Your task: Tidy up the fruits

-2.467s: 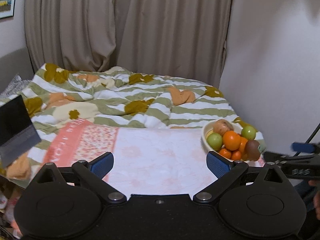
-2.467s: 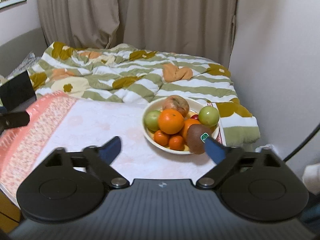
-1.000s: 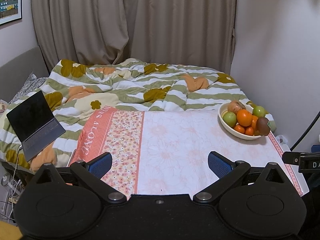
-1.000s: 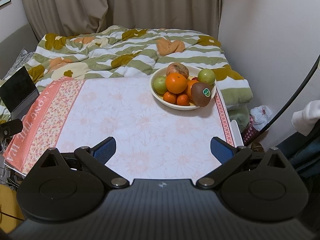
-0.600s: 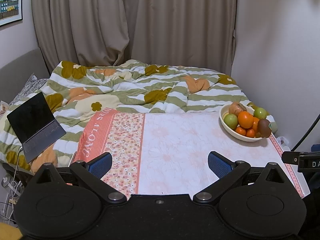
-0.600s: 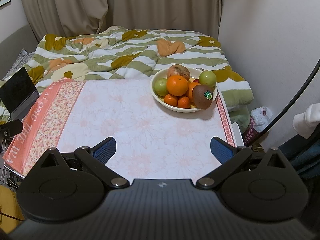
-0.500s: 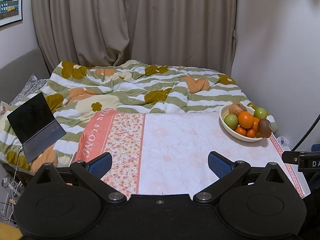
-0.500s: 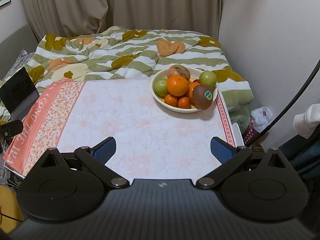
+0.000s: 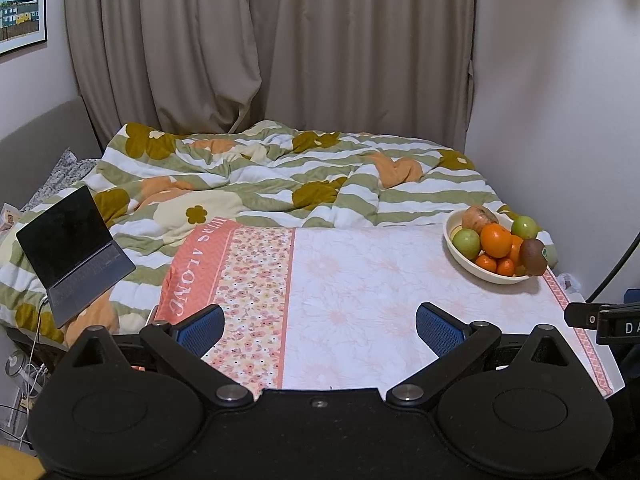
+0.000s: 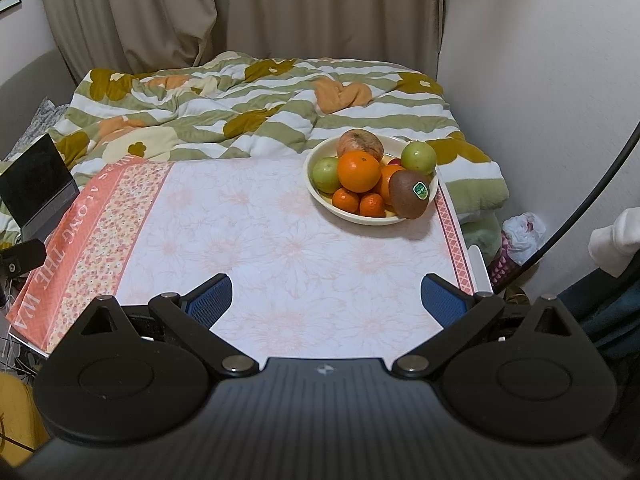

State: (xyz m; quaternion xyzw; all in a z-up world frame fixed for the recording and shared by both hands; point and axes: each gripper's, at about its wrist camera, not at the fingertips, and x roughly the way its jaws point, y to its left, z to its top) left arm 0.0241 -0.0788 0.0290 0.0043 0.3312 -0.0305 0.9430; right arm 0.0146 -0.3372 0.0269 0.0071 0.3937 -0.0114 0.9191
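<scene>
A cream bowl [image 10: 320,196] stands at the table's far right corner, piled with fruit: a big orange [image 10: 358,171], two green apples, a reddish apple, small tangerines and a brown kiwi [image 10: 409,194] with a green sticker leaning on the rim. The bowl also shows in the left wrist view [image 9: 460,258]. My left gripper [image 9: 318,326] is open and empty above the table's near edge. My right gripper [image 10: 326,296] is open and empty, well short of the bowl.
The table wears a pink floral cloth [image 10: 248,232]. Behind it lies a bed with a striped flowered duvet [image 10: 256,108]. An open laptop [image 9: 74,248] sits at the left. A wall is close on the right, with a black cable [image 10: 576,216] and bags on the floor.
Both grippers have pulled back from the bowl and risen since 2.5 s ago. In the last half second nothing has visibly moved.
</scene>
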